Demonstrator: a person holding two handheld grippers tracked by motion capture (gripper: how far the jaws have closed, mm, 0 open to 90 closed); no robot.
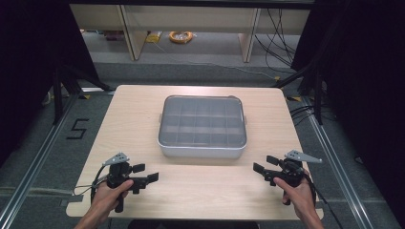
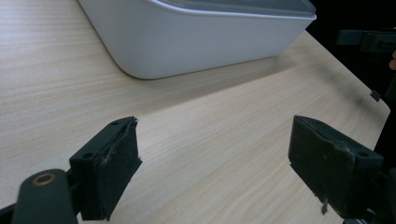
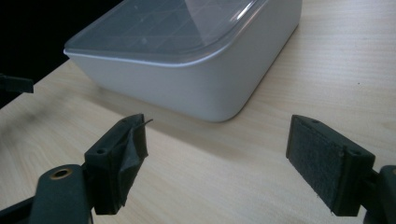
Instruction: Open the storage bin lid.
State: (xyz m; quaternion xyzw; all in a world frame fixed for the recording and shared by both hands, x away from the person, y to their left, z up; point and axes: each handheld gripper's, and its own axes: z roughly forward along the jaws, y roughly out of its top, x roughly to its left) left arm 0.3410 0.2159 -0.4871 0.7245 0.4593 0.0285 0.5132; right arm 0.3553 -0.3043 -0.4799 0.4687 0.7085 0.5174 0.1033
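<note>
My left gripper (image 1: 145, 172) and right gripper (image 1: 265, 164) both spread, empty, low at near table edge. White rectangular plastic compartment box with clear lid (image 1: 202, 126) sits mid-table (lid on). Approach step; next, close in on lid corners.

From the high view I can't make out what sits in the compartments of the box (image 1: 202, 126); its translucent lid (image 1: 202, 119) clouds them. My left gripper view crops the box (image 2: 196, 37) at twelve o'clock, and the right gripper view cuts it (image 3: 187, 60) off there too.
</note>
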